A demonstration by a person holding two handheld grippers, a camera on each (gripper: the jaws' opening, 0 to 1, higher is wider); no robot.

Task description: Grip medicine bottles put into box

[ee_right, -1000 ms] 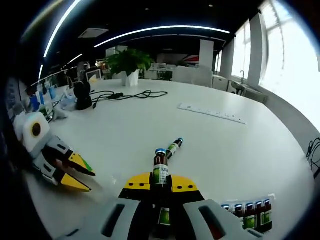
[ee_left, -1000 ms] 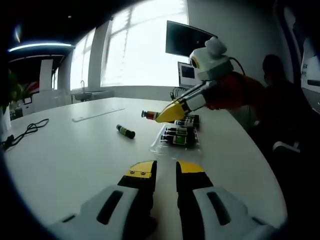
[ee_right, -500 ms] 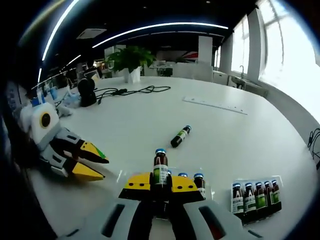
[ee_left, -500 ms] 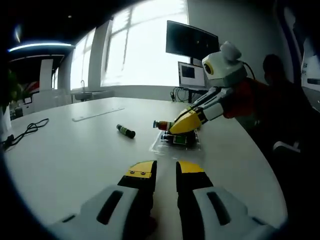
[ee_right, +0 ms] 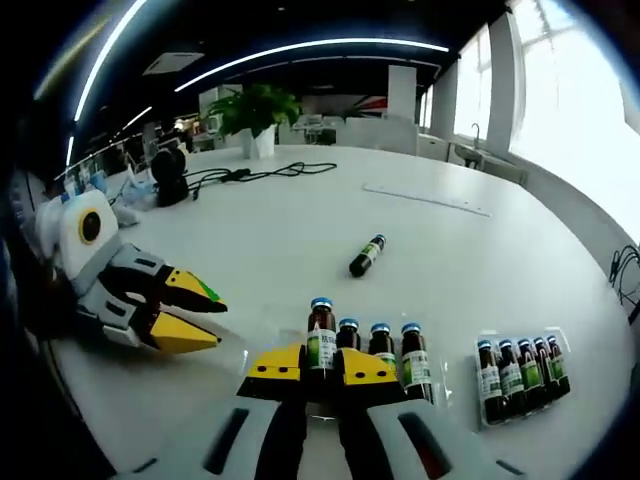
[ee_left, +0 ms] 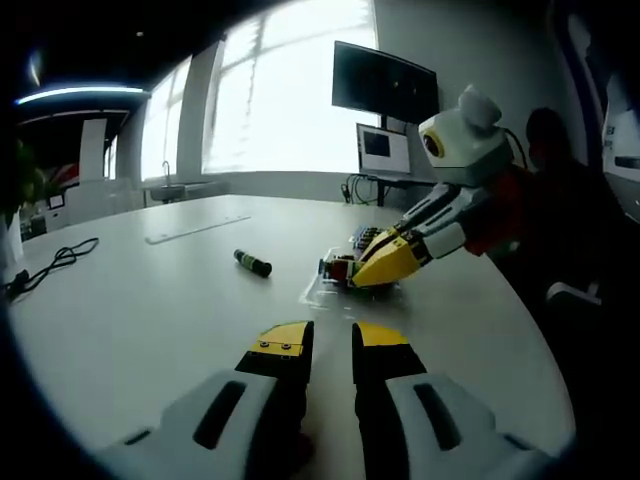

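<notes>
My right gripper (ee_right: pixel 322 364) is shut on a brown medicine bottle (ee_right: pixel 321 335) with a green label and blue cap. It holds the bottle upright at the left end of a row of three like bottles (ee_right: pixel 383 350) in a clear box. In the left gripper view, the right gripper (ee_left: pixel 385 264) reaches low over that clear box (ee_left: pixel 318 291) with the bottle (ee_left: pixel 338 268) at its tips. One loose bottle (ee_right: pixel 366 256) (ee_left: pixel 252 263) lies on its side on the white table. My left gripper (ee_left: pixel 332 340) (ee_right: pixel 190 312) rests open near the table edge with nothing between its jaws.
A second clear pack of several bottles (ee_right: pixel 520 372) lies right of the box. A long power strip (ee_right: pixel 425 199) (ee_left: pixel 195 229), black cables (ee_right: pixel 255 175) and a potted plant (ee_right: pixel 255 110) are farther off. A monitor (ee_left: pixel 385 85) and a seated person (ee_left: pixel 560 200) are beyond the table.
The right gripper has carried its bottle down and back to the clear box, setting it beside the row of bottles. The left gripper has stayed put and open.
</notes>
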